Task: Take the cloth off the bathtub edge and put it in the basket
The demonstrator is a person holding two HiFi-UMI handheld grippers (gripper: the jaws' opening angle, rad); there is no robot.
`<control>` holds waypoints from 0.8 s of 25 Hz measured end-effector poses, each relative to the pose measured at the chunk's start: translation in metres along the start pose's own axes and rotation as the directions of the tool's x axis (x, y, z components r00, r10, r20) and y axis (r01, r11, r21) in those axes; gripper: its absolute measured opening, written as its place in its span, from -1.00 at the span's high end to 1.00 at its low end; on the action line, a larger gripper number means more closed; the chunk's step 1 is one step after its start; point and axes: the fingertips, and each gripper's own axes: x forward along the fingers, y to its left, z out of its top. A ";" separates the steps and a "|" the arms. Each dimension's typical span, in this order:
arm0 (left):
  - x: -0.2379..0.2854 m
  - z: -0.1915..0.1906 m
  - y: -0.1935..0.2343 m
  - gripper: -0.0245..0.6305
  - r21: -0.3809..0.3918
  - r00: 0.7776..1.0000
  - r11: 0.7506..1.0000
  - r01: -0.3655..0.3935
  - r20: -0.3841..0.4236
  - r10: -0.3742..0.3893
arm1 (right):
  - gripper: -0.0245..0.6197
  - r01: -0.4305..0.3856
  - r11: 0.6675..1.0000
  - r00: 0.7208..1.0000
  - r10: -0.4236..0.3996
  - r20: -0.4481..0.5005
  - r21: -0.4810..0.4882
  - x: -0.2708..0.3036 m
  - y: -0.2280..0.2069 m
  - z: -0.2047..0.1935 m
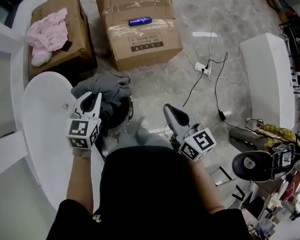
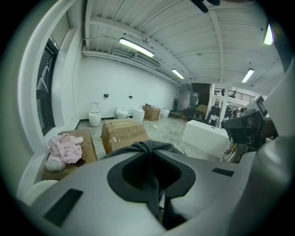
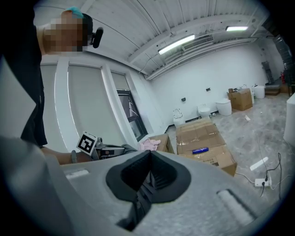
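A grey cloth [image 1: 105,87] hangs bunched from my left gripper [image 1: 93,99], which is shut on it just above a dark round basket [image 1: 124,116] on the floor. In the left gripper view the cloth [image 2: 152,148] is pinched between the closed jaws of the left gripper [image 2: 148,159]. The white bathtub [image 1: 39,129] curves along the left, its edge right beside that gripper. My right gripper [image 1: 169,112] hovers to the right of the basket, shut and empty; in its own view the right gripper [image 3: 148,156] shows its ribbed pads pressed together.
Two cardboard boxes stand beyond the basket: one [image 1: 69,34] carries a pink cloth [image 1: 46,32], the other [image 1: 138,31] a blue object [image 1: 140,21]. A power strip [image 1: 202,67] and black cables lie on the marble floor. A long white block [image 1: 268,79] stands at right.
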 end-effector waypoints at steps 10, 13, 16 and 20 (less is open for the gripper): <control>0.041 -0.094 0.003 0.80 -0.028 0.989 0.999 0.021 -0.146 -0.025 | 0.94 0.024 0.999 0.996 -0.021 -0.084 0.031 0.001 -0.015 -0.043; 0.049 -0.128 0.003 0.80 -0.031 0.981 0.999 0.029 -0.192 -0.035 | 0.94 0.019 0.999 0.994 -0.015 -0.109 0.033 0.007 -0.016 -0.057; 0.057 -0.164 0.004 0.80 -0.039 0.968 0.999 0.035 -0.246 -0.043 | 0.94 0.009 0.999 0.992 -0.005 -0.128 0.033 0.013 -0.016 -0.067; 0.068 -0.214 0.007 0.80 -0.045 0.949 0.998 0.042 -0.310 -0.054 | 0.94 0.000 1.000 0.989 0.004 -0.150 0.027 0.020 -0.016 -0.081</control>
